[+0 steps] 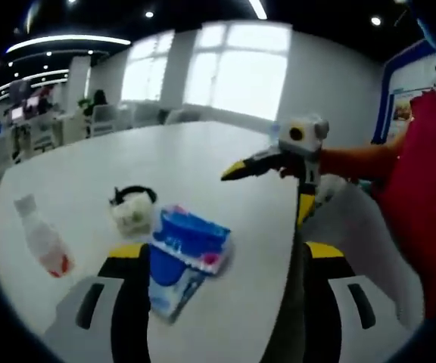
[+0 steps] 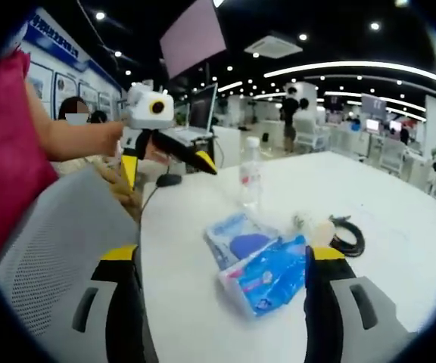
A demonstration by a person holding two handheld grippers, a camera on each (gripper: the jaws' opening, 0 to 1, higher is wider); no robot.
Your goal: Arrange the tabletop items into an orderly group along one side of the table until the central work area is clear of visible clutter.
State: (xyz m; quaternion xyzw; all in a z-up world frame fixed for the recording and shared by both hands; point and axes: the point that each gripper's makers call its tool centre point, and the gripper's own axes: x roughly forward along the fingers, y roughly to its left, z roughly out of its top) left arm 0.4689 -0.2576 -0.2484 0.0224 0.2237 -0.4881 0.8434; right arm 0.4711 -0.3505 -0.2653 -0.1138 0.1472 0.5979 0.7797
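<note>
Two blue-and-white packets lie overlapping on the white table (image 1: 203, 151): the upper packet (image 1: 191, 238) partly covers the lower packet (image 1: 169, 287). My left gripper (image 1: 225, 253) hangs open over them, its left jaw overlapping the lower one. Beside them sit a white crumpled item (image 1: 133, 213) with a black cable (image 1: 135, 193), and a clear bottle (image 1: 42, 240). My right gripper (image 2: 224, 255) is open above the same packets (image 2: 267, 274), with the bottle (image 2: 250, 175) standing beyond. Each gripper shows in the other's view: the right gripper (image 1: 237, 170), the left gripper (image 2: 203, 162).
A person in a red top (image 1: 426, 189) holds the grippers at the table's edge, next to a grey mesh chair (image 2: 59, 234). A laptop (image 2: 197, 113) and a mouse (image 2: 169, 180) rest on a desk behind. The black cable (image 2: 348, 236) lies coiled beside the packets.
</note>
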